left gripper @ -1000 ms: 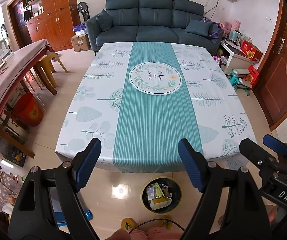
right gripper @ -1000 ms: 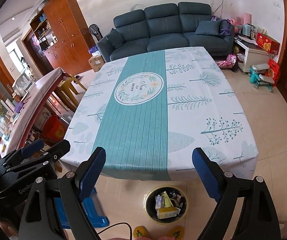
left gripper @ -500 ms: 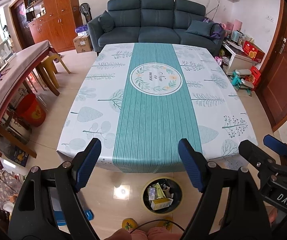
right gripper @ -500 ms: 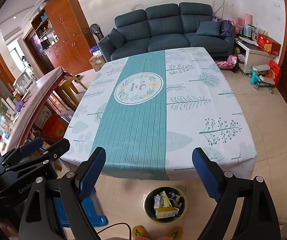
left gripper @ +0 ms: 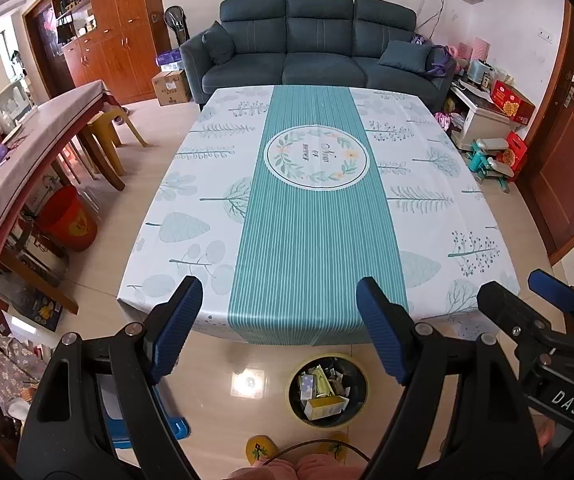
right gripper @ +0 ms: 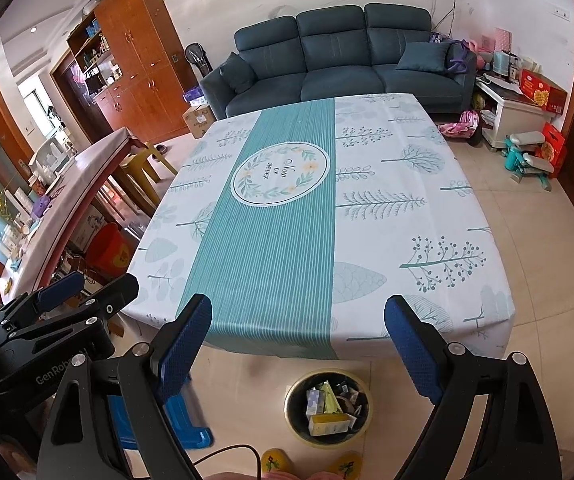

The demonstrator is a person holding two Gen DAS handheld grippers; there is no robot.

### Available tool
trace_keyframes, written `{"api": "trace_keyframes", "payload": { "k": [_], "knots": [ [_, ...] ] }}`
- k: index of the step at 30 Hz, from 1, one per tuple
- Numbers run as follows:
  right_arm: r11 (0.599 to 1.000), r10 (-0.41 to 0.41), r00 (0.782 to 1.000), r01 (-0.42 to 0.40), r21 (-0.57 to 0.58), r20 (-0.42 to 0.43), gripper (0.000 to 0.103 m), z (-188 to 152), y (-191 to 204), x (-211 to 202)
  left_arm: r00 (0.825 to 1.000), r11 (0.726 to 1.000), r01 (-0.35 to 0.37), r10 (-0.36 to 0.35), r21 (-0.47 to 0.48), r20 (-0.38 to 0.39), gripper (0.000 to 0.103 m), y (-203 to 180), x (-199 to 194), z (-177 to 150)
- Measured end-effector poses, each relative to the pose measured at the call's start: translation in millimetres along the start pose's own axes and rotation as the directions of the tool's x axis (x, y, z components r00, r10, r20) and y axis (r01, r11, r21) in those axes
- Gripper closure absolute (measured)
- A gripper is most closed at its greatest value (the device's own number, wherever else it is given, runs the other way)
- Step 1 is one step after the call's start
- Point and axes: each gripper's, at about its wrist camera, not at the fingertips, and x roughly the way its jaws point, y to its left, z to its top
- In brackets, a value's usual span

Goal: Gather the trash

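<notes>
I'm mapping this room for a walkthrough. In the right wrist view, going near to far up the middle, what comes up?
Yellow slippers → trash bin → table with the teal-striped cloth → dark blue sofa → white wall.

Glossy tiled floor (left gripper: 215, 392) under clothed table (left gripper: 311, 216), trash-filled bin (left gripper: 327, 390) alongside.

Bare tablecloth (left gripper: 315, 240); bin (left gripper: 293, 402) below

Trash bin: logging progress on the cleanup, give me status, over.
Left gripper open, empty. Right gripper open, empty. Trash bin on floor by table's near edge, holds cartons and wrappers. Tablecloth shows no trash; nothing blocking.
</notes>
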Motion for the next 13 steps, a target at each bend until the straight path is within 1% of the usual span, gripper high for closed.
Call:
{"api": "trace_keyframes", "payload": {
  "k": [13],
  "knots": [
    [1.0,0.006,1.0,-0.006,-0.007,0.005,0.014,0.1,-4.4,-0.7,1.0,1.0,0.0,0.0,0.004,0.005,0.026,-2.7,-3.3,-0.5]
  ]
}}
